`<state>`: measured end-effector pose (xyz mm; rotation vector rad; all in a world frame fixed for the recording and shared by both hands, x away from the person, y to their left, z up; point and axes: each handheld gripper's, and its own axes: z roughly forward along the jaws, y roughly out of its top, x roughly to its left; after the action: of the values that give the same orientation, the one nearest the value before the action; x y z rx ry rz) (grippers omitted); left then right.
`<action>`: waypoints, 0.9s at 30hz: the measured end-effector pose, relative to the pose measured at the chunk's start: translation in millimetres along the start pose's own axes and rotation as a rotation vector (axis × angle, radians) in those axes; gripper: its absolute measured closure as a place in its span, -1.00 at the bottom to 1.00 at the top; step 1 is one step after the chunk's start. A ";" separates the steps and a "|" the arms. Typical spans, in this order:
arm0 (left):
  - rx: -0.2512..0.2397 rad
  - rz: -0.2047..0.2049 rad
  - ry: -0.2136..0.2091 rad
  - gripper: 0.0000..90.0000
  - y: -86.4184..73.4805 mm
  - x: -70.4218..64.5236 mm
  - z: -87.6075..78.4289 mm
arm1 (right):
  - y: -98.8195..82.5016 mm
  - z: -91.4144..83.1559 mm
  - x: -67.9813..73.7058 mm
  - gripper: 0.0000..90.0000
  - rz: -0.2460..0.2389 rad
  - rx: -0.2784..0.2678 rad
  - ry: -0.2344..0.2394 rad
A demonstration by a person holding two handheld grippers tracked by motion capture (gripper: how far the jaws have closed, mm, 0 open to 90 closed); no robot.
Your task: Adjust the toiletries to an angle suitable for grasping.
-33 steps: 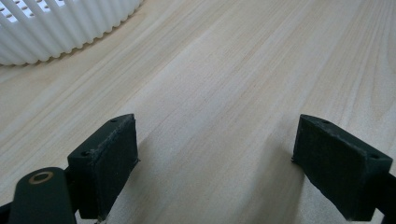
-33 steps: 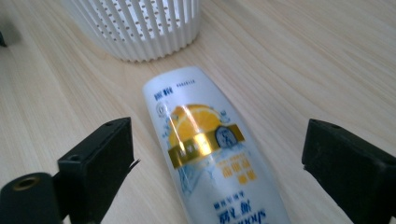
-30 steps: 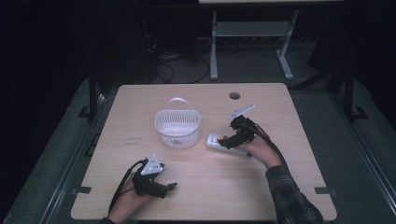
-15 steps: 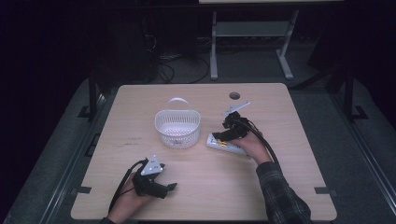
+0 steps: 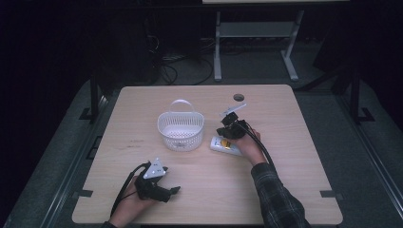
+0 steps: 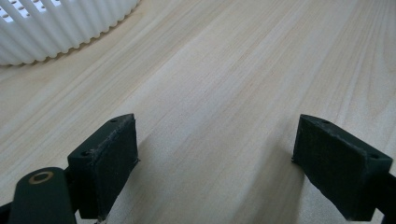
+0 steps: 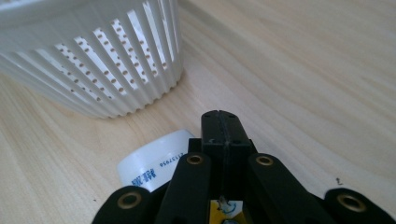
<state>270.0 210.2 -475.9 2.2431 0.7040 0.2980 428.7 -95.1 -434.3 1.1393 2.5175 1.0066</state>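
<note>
Right gripper (image 7: 224, 130) just closed, pads together above the tube (image 7: 154, 164).

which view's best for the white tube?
The high view: the tube lies whole on the table beside the basket, under the right tool. The right gripper view gives its printed white end, the rest hidden by the shut jaws.

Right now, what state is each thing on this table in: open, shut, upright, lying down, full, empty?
Basket: upright, looks empty.
Tube: lying on its side beside the basket.
Left gripper: jaws open, nothing between them, low over the table.
Right gripper: jaws just closed, pads together, over the tube; whether they pinch it I can't tell.
</note>
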 end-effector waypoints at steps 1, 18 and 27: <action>0.000 -0.001 0.000 -0.71 0.0 -0.1 0.0 | 0.6 2.1 -0.4 0.99 0.000 0.014 0.003; 0.003 0.006 -0.001 -0.71 -0.3 -0.3 -0.5 | 5.9 17.8 4.4 0.99 -0.026 0.087 -0.015; 0.004 0.008 -0.002 -0.71 -0.3 -0.5 -0.6 | 2.1 14.8 12.3 0.99 -0.047 0.096 0.008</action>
<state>269.2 210.5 -475.7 2.2501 0.6951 0.2985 428.0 -77.8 -442.8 1.0976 2.6114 0.8892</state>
